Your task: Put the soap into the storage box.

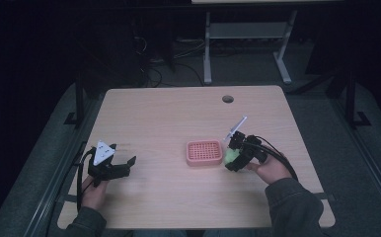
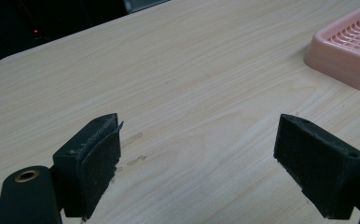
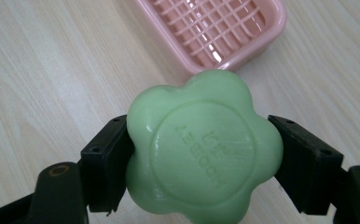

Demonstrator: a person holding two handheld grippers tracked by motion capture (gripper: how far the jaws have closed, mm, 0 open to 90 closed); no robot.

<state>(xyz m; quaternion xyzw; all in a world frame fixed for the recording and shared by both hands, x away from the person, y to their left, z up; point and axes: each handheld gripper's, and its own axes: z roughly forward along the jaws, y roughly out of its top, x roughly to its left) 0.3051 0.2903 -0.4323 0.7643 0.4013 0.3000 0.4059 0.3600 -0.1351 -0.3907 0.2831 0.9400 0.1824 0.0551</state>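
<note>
- Soap (image 3: 201, 149), a green flower-shaped bar with raised lettering on its face, sits clamped between the fingers (image 3: 106, 168) of our right gripper (image 1: 234, 159), held just off the worktop (image 1: 169, 118) beside the right edge of the pink soap dish (image 1: 204, 152).
- We judge the step in hand to be carrying the bar over the dish and setting it on the grid.
- To do it well, we should lift a little so the bar's lower edge passes above the dish's raised rim rather than knocking it, since the dish looks light and would slide if nudged.
- We should centre the bar over the grid before lowering, keep its flat face level, and let go only once it rests on the ribs, because a smooth bar held on its rounded lobes could slip or twist out of the pads.
- Our right hand (image 1: 270, 170) comes in from the lower right, forearm angled inward, with the gripper pointing left toward the dish and its cable trailing back over the wrist.
- Our left gripper (image 1: 110, 167) rests low over the left part of the worktop, well apart from the dish, fingers (image 2: 92, 158) spread wide and grasping nothing, with bare wood between them.
- Our left hand (image 1: 95, 192) holds it from below, aimed right toward the dish, which shows at the far edge of the left gripper view (image 2: 350, 46).
- If the dish shifts, we could use the left gripper to steady it.
</note>
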